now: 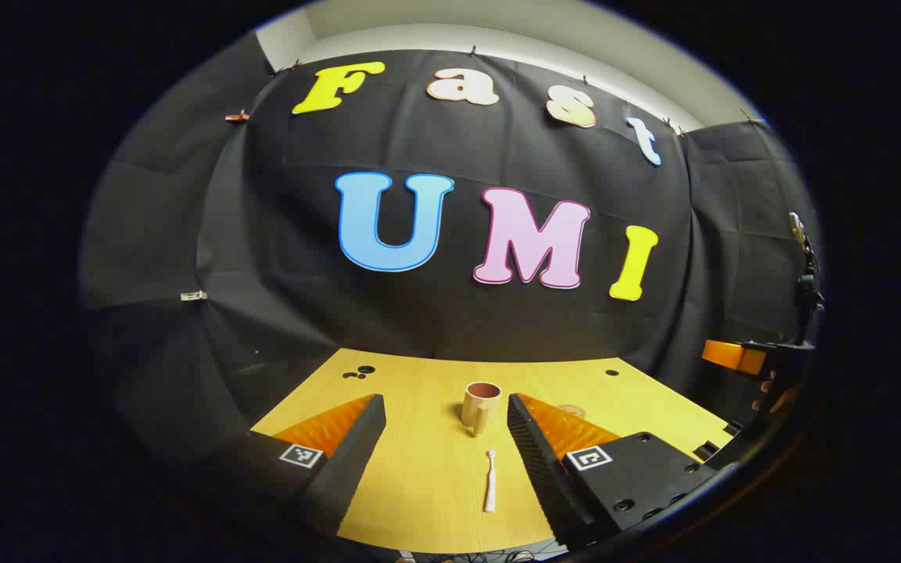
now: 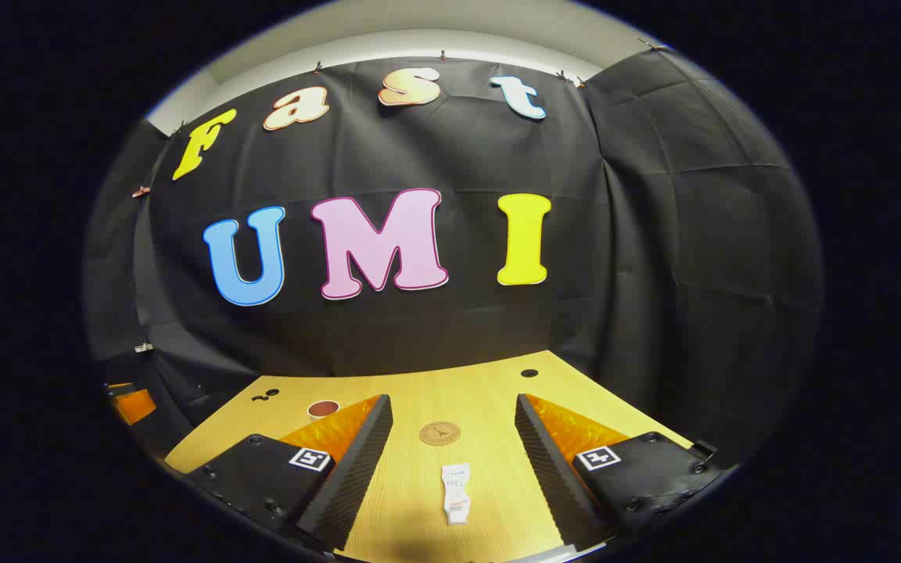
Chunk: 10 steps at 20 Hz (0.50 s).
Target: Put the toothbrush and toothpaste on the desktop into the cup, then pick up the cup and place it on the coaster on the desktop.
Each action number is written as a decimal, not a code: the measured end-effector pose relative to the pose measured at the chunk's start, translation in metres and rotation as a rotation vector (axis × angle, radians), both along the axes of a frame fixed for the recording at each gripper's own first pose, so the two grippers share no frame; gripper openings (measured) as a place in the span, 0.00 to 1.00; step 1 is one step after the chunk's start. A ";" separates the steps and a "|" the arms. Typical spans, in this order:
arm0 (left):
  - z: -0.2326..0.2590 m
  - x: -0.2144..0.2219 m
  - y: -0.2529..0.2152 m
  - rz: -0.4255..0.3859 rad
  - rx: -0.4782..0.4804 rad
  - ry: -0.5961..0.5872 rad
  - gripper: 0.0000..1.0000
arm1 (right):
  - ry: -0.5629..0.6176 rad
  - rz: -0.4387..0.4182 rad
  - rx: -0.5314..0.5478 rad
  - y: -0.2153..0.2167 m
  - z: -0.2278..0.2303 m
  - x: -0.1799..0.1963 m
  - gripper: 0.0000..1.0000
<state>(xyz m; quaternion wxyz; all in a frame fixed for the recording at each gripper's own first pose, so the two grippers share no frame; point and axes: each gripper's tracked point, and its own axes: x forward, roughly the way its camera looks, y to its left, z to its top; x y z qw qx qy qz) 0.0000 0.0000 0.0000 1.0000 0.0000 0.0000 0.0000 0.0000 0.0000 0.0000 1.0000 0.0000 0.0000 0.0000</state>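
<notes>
Here, the cup [image 1: 482, 405] stands upright on the wooden desktop [image 1: 427, 477], tan outside, reddish-brown inside, handle toward me; I cannot tell whether anything lies in it. My left gripper [image 1: 445, 438] has its ribbed black jaws spread wide, holding nothing. The pale, slim toothbrush [image 1: 489, 480] lies flat just in front of the cup, between those jaws. My right gripper [image 2: 454, 442] is spread too; between its jaws lies the crinkled white toothpaste [image 2: 456, 493], and beyond it the round brown coaster [image 2: 439, 433], right of the cup [image 2: 324, 409].
</notes>
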 end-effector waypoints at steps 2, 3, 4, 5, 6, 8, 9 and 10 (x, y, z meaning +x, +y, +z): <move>0.000 0.008 -0.013 -0.018 0.016 0.002 0.97 | 0.005 -0.001 0.004 -0.006 0.000 0.007 0.98; -0.001 0.012 -0.019 -0.026 0.019 0.005 0.97 | 0.003 -0.002 0.004 -0.009 0.000 0.009 0.98; 0.000 0.015 -0.024 -0.032 0.021 0.006 0.97 | 0.005 -0.001 0.001 -0.011 0.000 0.012 0.98; -0.002 0.016 -0.030 -0.037 0.023 0.009 0.97 | 0.005 -0.002 -0.005 -0.013 -0.001 0.014 0.98; -0.002 0.019 -0.034 -0.042 0.024 0.015 0.97 | 0.006 -0.002 -0.009 -0.015 -0.001 0.016 0.98; -0.006 0.025 -0.040 -0.049 0.027 0.024 0.97 | 0.010 0.003 -0.009 -0.016 -0.003 0.020 0.98; -0.007 0.026 -0.042 -0.050 0.028 0.028 0.97 | 0.013 0.008 -0.011 -0.016 -0.003 0.022 0.98; -0.007 0.029 -0.042 -0.050 0.030 0.033 0.97 | 0.017 0.014 -0.016 -0.015 -0.004 0.024 0.98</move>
